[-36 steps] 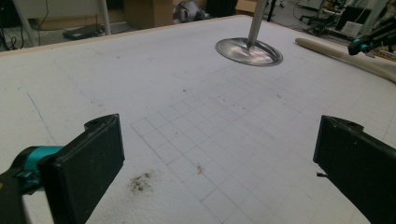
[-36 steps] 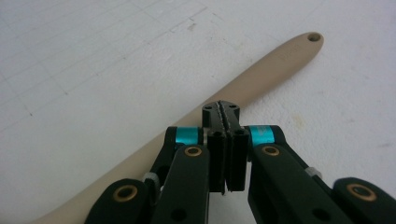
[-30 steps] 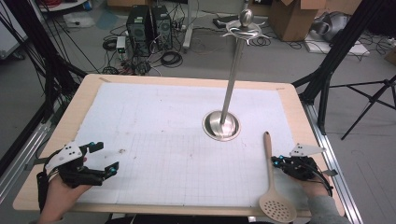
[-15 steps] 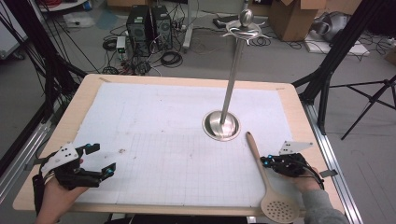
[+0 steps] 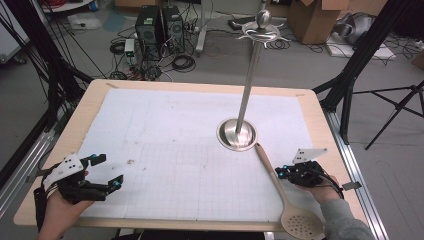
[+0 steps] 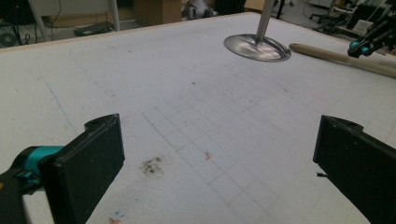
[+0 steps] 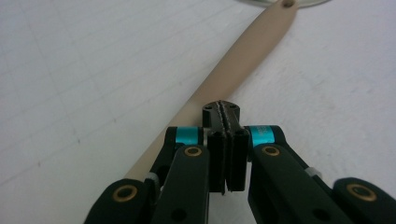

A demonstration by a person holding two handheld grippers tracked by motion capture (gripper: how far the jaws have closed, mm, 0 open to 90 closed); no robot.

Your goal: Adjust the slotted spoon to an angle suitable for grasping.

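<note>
Lying flat, tan slotted spoon [image 5: 285, 199], handle tip at the stand base's [image 5: 236, 135] 5 o'clock. Right gripper [image 5: 284, 173] clenched empty against the handle. Left gripper [image 5: 106, 171] released.

Two black hand-held grippers, one grey sleeve

Left gripper [image 5: 102, 171]: black links, teal accents, white dotted plate, flat black pads [image 6: 95, 156]. Right gripper [image 7: 226, 140]: brass-coloured rivets, teal bands, grey three-cornered plate [image 5: 308, 154], black cable; grey sleeve [image 5: 345, 220] at near right.

Beige slotted spoon [image 5: 290, 200]; silver metal stand [image 5: 237, 134]; white grid-lined mat [image 5: 175, 150]; black right gripper [image 5: 286, 174] with turquoise accents.
</note>
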